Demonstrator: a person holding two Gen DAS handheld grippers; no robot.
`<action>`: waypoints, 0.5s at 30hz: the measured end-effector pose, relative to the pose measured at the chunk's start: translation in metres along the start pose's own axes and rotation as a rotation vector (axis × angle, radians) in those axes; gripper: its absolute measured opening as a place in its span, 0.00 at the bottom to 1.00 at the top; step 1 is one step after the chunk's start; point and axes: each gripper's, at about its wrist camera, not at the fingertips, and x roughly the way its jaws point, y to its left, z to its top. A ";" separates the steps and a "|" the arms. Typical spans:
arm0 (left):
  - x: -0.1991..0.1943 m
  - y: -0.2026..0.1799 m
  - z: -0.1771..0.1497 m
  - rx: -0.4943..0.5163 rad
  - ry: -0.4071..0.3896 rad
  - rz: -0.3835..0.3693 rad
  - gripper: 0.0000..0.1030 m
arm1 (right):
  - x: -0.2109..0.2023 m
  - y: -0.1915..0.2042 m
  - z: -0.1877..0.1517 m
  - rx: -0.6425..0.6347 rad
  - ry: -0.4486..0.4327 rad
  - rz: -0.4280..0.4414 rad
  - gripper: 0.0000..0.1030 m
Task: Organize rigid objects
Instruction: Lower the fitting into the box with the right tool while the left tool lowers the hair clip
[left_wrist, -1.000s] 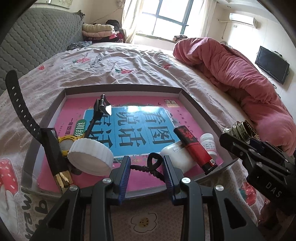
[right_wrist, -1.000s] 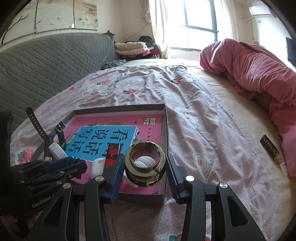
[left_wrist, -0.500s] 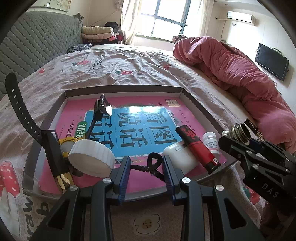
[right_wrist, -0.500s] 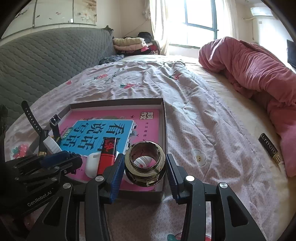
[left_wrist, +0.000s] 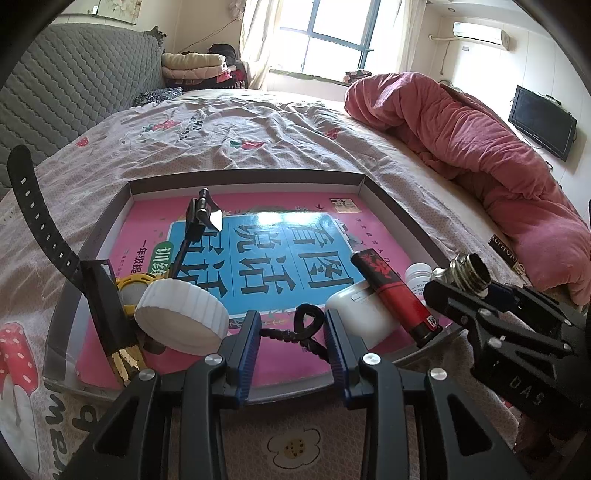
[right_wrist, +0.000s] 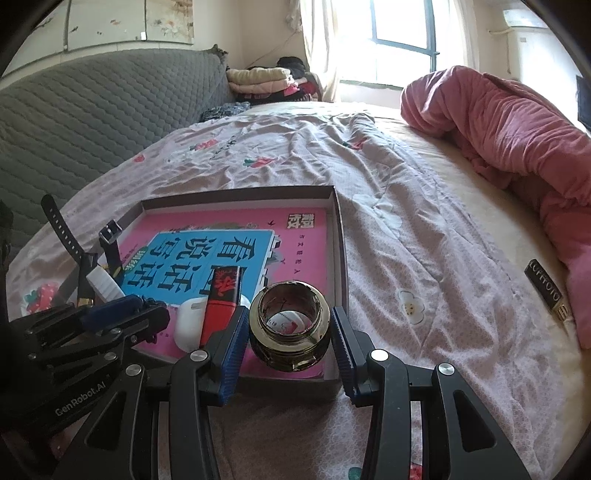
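Brass fitting (right_wrist: 289, 325), clamped in my right gripper (right_wrist: 288, 332), is hovering over the tray's (right_wrist: 338, 236) five-o'clock corner for placement, while my left gripper (left_wrist: 291, 334) is idling half-open around a black cord (left_wrist: 299, 330).

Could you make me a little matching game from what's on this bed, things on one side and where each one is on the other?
Things:
1. metal ring
2. red lighter
3. white cap
4. black strap

Places:
A. leaning on the white case
B. sticking up over the tray's left edge
C. between the right gripper's fingers
D. near-left part of the tray

Pairs: 1-C, 2-A, 3-D, 4-B
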 end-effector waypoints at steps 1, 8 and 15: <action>0.000 0.000 0.000 0.001 0.000 0.000 0.34 | 0.001 0.000 0.000 0.000 0.001 0.002 0.44; 0.000 0.000 0.000 0.002 0.000 0.000 0.34 | 0.003 0.000 -0.004 0.001 0.009 0.010 0.44; 0.000 0.000 0.001 0.003 0.003 -0.002 0.34 | 0.004 0.008 -0.007 -0.031 0.018 0.009 0.44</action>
